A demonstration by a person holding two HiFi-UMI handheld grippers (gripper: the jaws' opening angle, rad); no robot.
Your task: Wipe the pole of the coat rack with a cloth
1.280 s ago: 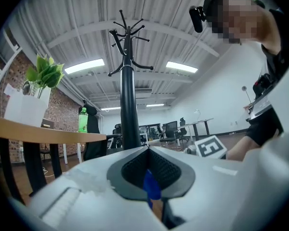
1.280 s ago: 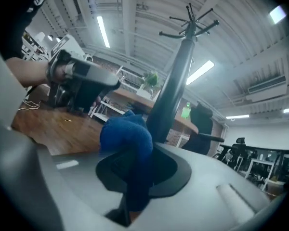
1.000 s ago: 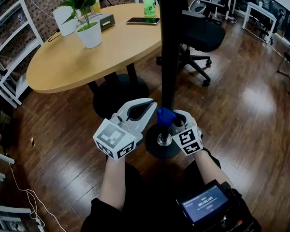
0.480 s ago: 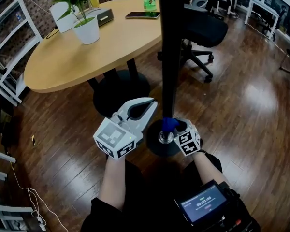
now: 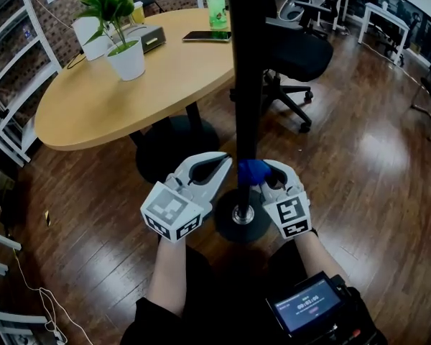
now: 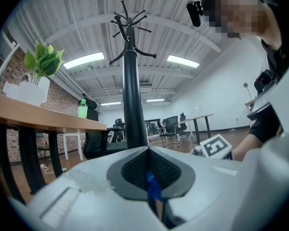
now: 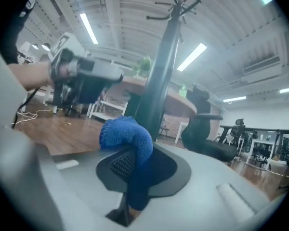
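Head view: the right gripper [image 5: 267, 173] has its jaws clamped on the blue cloth [image 5: 253, 169] against the pole [image 5: 246, 85], while the left gripper [image 5: 218, 163] has its jaws closed together.

In your head view the pole [image 5: 246, 85] runs off the top edge at 12 o'clock, so its hooks are out of sight. Your left gripper [image 5: 225, 159] and right gripper [image 5: 267, 172] cover part of the round base [image 5: 233, 232]. Most of the blue cloth [image 5: 253, 169] is tucked inside the right gripper. Only a small lump shows.

In the left gripper view a thin blue strip [image 6: 153, 189] sits in the seam of the closed jaws. You cannot tell what it is.

The words on the screen [image 5: 307, 306] at 5 o'clock are too small to read.

In the right gripper view the left gripper is blurry at 10 o'clock.
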